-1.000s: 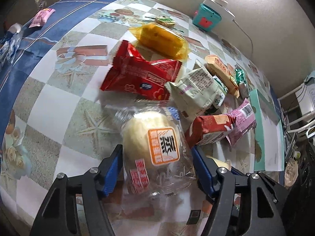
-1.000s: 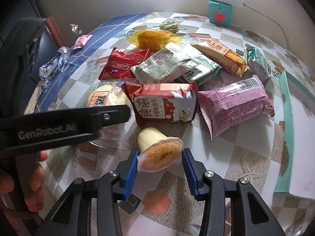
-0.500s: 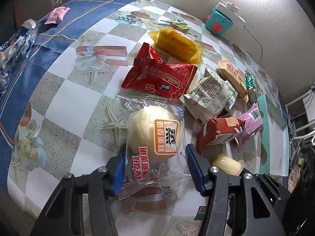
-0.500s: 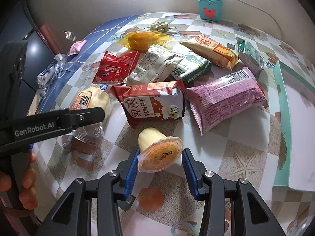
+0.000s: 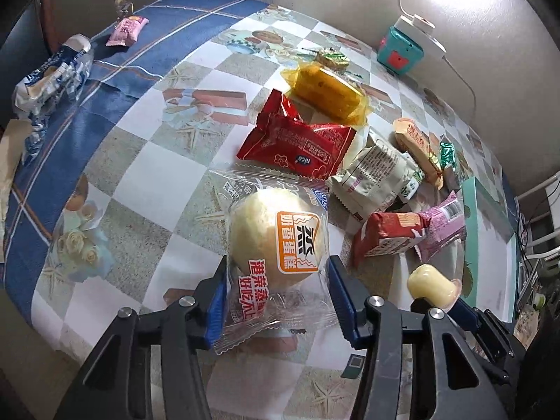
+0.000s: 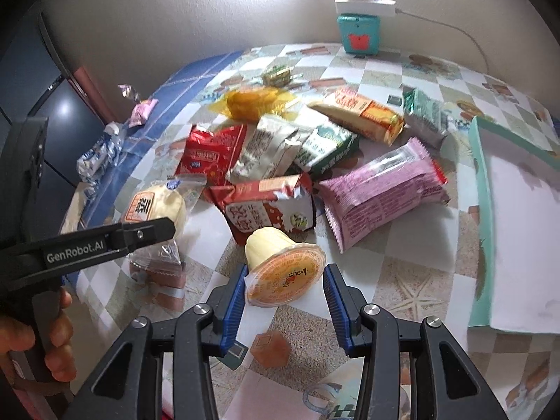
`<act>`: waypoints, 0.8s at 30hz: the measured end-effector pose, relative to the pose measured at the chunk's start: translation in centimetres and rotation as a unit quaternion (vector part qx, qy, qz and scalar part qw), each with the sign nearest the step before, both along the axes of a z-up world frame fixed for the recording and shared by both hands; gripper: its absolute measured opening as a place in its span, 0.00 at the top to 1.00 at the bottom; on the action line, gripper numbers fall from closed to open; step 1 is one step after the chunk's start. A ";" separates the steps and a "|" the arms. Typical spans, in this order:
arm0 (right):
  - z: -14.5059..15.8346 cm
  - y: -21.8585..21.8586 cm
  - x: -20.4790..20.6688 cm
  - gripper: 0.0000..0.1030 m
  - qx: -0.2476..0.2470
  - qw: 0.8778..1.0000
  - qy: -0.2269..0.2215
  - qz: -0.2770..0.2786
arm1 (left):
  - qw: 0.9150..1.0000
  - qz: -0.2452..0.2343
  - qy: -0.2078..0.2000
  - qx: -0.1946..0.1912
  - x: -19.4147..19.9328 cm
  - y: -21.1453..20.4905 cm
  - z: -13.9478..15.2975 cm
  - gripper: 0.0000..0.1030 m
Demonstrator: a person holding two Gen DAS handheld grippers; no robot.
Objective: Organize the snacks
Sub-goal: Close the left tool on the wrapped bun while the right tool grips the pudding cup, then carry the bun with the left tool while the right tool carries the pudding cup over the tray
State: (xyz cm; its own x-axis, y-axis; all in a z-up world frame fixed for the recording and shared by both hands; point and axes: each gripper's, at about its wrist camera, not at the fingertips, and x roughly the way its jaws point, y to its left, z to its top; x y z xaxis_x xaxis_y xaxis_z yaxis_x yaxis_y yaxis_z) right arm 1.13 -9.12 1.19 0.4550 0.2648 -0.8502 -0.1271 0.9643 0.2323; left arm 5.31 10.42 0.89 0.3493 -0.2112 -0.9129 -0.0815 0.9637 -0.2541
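A round steamed cake (image 5: 266, 231) in a clear wrapper with an orange label sits between the blue pads of my left gripper (image 5: 278, 269). The jaws are closing and press on the wrapper, which hangs just above the tablecloth. In the right wrist view the same cake (image 6: 157, 206) shows at the left under that gripper's black finger (image 6: 147, 234). My right gripper (image 6: 284, 273) is shut on a yellow jelly cup (image 6: 266, 245) with an orange lid, held tilted above the table. The cup (image 5: 430, 285) also shows at lower right in the left wrist view.
A pile of snacks lies behind: red packet (image 5: 297, 147), yellow cake (image 5: 325, 87), beige packet (image 5: 374, 171), red-white biscuit pack (image 6: 269, 210), pink pack (image 6: 378, 192). A teal box (image 6: 479, 210) lies at the right. A teal device (image 6: 357, 33) stands by the wall. A person's hand (image 6: 52, 346) holds the left gripper.
The left jaws closed in from wide apart onto the cake's wrapper. Both grippers rose with their loads, and the table looks farther away.
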 end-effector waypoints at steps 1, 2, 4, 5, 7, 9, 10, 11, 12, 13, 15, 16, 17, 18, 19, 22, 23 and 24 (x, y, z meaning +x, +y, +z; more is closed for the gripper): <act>0.3 -0.2 0.0 0.55 0.004 1.000 -0.003 -0.002 | 1.000 0.001 -0.002 0.001 -0.1 -0.1 0.4 0.47; 0.8 -0.5 -0.1 0.55 0.008 1.000 -0.008 -0.006 | 1.000 0.001 -0.004 0.002 -0.2 -0.2 0.8 0.47; 1.7 -1.1 -0.2 0.55 0.013 1.000 -0.018 -0.012 | 1.000 0.002 -0.010 0.004 -0.4 -0.5 1.7 0.47; 2.0 -1.3 -0.3 0.55 0.015 1.000 -0.023 -0.015 | 1.000 0.002 -0.014 0.004 -0.5 -0.7 2.2 0.47; 2.7 -1.8 -0.4 0.55 0.020 0.999 -0.031 -0.022 | 1.000 0.002 -0.022 0.005 -0.6 -1.0 3.2 0.47; 3.4 -2.6 -0.5 0.55 0.025 0.998 -0.040 -0.033 | 0.999 0.001 -0.032 0.006 -0.5 -1.6 4.4 0.47; 3.8 -3.1 -0.5 0.55 0.025 0.998 -0.044 -0.039 | 0.999 -0.001 -0.036 0.007 -0.4 -1.9 4.8 0.47; 4.0 -3.4 -0.5 0.55 0.022 0.998 -0.046 -0.044 | 0.999 -0.002 -0.040 0.009 -0.3 -2.3 5.2 0.47; 4.3 -4.0 -0.5 0.55 0.020 0.997 -0.048 -0.051 | 0.999 -0.005 -0.044 0.010 -0.1 -2.7 5.7 0.47; 4.6 -4.4 -0.5 0.55 0.021 0.997 -0.051 -0.057 | 0.999 -0.006 -0.046 0.011 0.0 -3.0 6.0 0.47; 5.1 -5.9 -0.4 0.55 0.032 0.995 -0.055 -0.075 | 0.999 -0.012 -0.051 0.012 0.2 -3.9 6.8 0.47; 5.3 -6.6 -0.3 0.55 0.034 0.994 -0.057 -0.084 | 0.998 -0.017 -0.053 0.014 0.3 -4.5 7.2 0.47; 5.6 -7.5 -0.2 0.55 0.034 0.993 -0.060 -0.096 | 0.998 -0.023 -0.056 0.017 0.4 -5.2 7.7 0.47; 5.9 -8.2 -0.2 0.55 0.034 0.992 -0.063 -0.104 | 0.998 -0.028 -0.059 0.019 0.5 -5.8 8.0 0.47; 6.1 -8.9 -0.2 0.55 0.033 0.991 -0.065 -0.113 | 0.997 -0.034 -0.062 0.022 0.5 -6.5 8.5 0.47; 6.7 -11.8 0.0 0.55 0.028 0.986 -0.064 -0.151 | 0.996 -0.053 -0.071 0.029 0.9 -8.8 9.7 0.47; 6.7 -13.1 0.0 0.55 0.031 0.983 -0.063 -0.169 | 0.995 -0.058 -0.073 0.031 0.9 -9.5 10.0 0.47; 6.6 -14.1 0.0 0.55 0.031 0.981 -0.060 -0.183 | 0.994 -0.065 -0.076 0.033 1.1 -10.5 10.4 0.47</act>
